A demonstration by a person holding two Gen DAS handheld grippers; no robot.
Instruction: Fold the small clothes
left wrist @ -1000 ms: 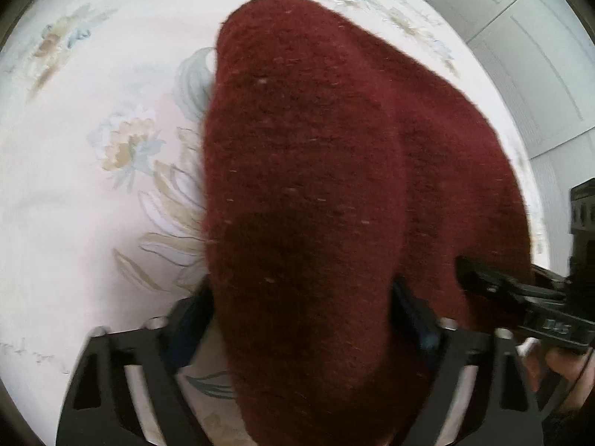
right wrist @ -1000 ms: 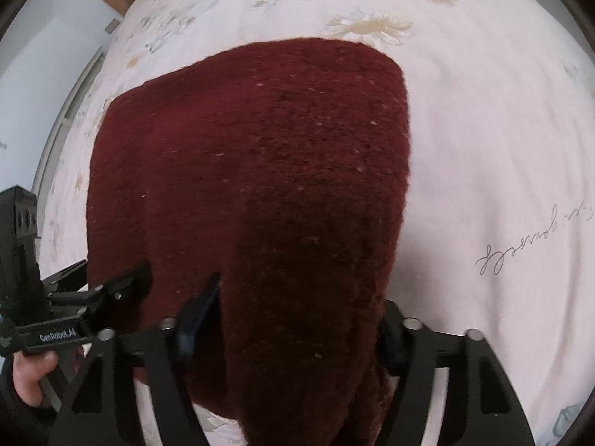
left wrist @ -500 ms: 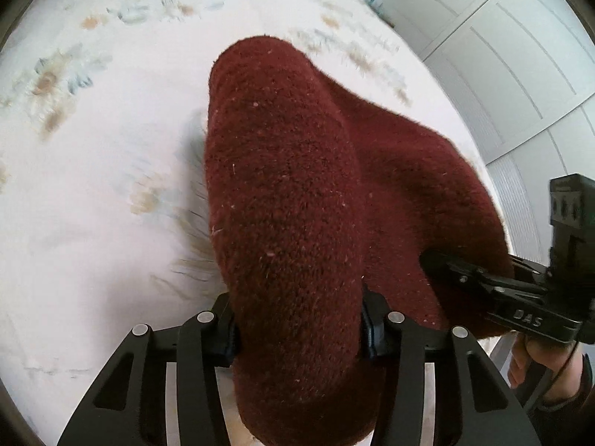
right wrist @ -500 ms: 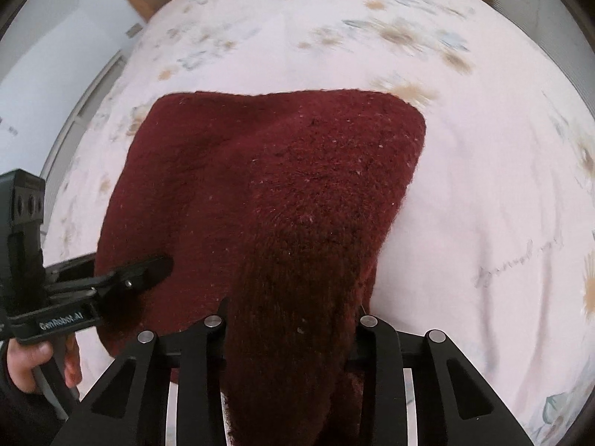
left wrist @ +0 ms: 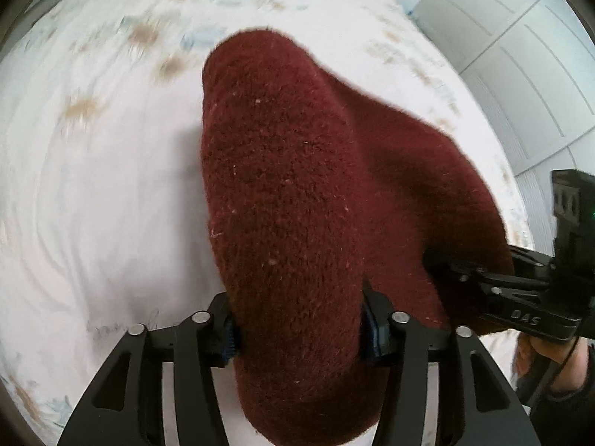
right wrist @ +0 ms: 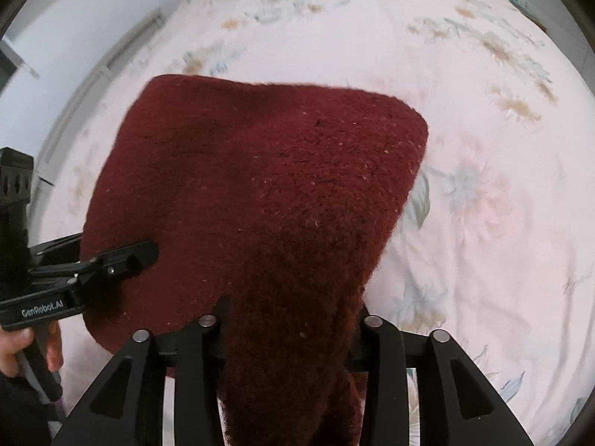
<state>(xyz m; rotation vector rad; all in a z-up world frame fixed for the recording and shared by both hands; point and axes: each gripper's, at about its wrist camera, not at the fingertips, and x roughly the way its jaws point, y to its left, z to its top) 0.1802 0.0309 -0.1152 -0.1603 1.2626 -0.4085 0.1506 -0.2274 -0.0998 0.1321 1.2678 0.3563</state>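
A dark red knitted garment (left wrist: 290,200) hangs lifted above the bed, stretched between both grippers; it also shows in the right wrist view (right wrist: 260,193). My left gripper (left wrist: 297,330) is shut on one near corner of it, the cloth bunched between the jaws. My right gripper (right wrist: 290,319) is shut on the other near corner. The right gripper also shows at the right of the left wrist view (left wrist: 438,264), and the left gripper at the left of the right wrist view (right wrist: 145,252). The fingertips are hidden by the cloth.
A white bedsheet with pale flower prints (left wrist: 93,193) lies under the garment and fills both views (right wrist: 483,223). White cupboard doors (left wrist: 520,55) stand beyond the bed at the right. A wall and a radiator-like strip (right wrist: 74,74) border the bed's left side.
Both grippers have closed on the garment's near corners and lifted it. The cloth now hangs higher off the sheet, and more of the bed and room shows beyond it.
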